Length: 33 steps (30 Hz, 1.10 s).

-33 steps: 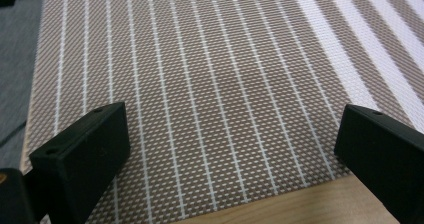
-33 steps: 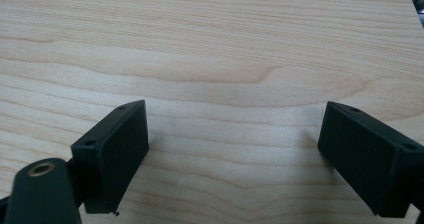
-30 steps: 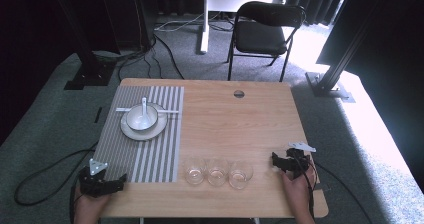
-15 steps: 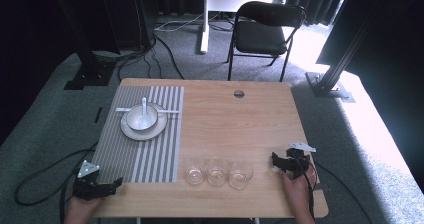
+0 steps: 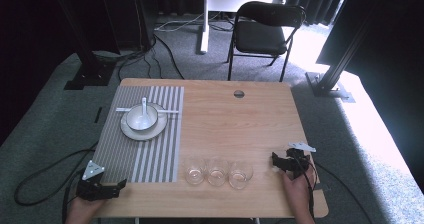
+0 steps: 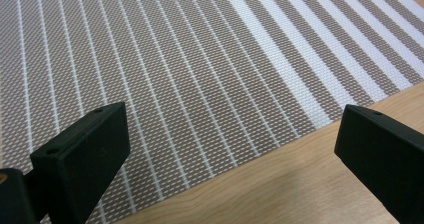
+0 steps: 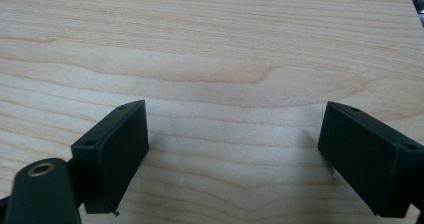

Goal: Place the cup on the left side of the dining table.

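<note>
My left gripper (image 5: 119,185) rests at the table's front left corner, open, its jaws (image 6: 225,154) spread wide over the near edge of a striped placemat (image 6: 190,69) with nothing between them. At the front right my right gripper (image 5: 276,162) is open too, and its jaws (image 7: 232,154) hang over bare wood. Three empty clear glasses (image 5: 217,171) stand in a row near the front edge between the two grippers. On the placemat (image 5: 150,154) farther back sits a white plate (image 5: 131,130) with a white bowl (image 5: 141,118) and a spoon in it.
The wooden table (image 5: 235,124) has a round cable hole (image 5: 238,93) near its far edge. A black folding chair (image 5: 262,31) stands behind the table. Cables run over the grey carpet at left, and dark stands flank the table.
My left gripper has drawn back toward the front left corner of the table, off the placemat's middle. The right gripper has stayed put.
</note>
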Motion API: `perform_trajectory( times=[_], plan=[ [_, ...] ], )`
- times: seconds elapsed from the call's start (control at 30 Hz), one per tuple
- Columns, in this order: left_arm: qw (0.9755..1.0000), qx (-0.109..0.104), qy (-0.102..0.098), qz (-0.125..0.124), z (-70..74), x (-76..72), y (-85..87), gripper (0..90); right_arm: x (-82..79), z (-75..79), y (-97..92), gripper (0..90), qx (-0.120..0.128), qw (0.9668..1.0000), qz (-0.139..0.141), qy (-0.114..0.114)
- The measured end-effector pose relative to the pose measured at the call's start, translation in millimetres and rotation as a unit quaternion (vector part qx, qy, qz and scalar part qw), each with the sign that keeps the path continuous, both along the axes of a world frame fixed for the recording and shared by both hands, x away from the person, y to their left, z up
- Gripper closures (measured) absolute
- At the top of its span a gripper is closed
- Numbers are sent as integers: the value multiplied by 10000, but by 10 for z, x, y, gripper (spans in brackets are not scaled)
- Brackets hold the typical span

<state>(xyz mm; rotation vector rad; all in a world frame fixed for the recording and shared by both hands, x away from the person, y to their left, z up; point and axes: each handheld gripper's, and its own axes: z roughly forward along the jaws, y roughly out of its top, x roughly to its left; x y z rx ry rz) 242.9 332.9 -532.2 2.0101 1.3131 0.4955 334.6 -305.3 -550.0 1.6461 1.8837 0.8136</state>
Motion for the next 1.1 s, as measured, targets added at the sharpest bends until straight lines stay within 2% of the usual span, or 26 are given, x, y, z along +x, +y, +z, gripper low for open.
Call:
perform_trajectory(
  times=[0.13,0.17,0.2,0.33,0.37,0.4,0.5,0.63,0.67,0.7,0.83,0.97,1.1],
  plan=[
    [9999,67,-16,-99,16,-1,-56,17,0,0,0,122,0,10000,-1,-1],
    [9997,120,-6,-194,20,-3,-94,17,0,0,0,122,-1,10000,-2,-1],
    [9997,196,-29,-171,26,-10,-114,17,0,0,0,122,-1,10000,-1,-2],
    [9996,148,-57,-224,41,-20,-139,17,0,0,0,122,0,10000,-1,-2],
    [9995,41,-81,-309,55,-28,-154,17,0,0,0,122,0,10000,-1,-1],
    [9993,22,-86,-356,61,-31,-164,17,0,0,0,122,-1,10000,-1,-1],
    [9990,33,-132,-433,73,-39,-199,17,0,0,0,122,1,10000,-1,-1],
    [9969,98,-102,-772,111,-68,-307,17,0,0,0,122,0,10000,-1,-1],
    [9969,98,-102,-772,111,-68,-307,17,0,0,0,122,0,10000,-1,-1],
    [9959,165,-140,-879,133,-84,-383,17,0,0,0,122,-1,10000,-1,-1],
    [9955,170,-164,-918,145,-86,-438,17,0,0,0,122,-1,10000,-1,-1],
    [9939,59,-199,-1081,176,-92,-496,17,0,0,0,122,-1,10000,0,-1],
    [9926,88,-212,-1191,201,-69,-569,17,0,0,0,122,-2,10000,-1,0]
  ],
)
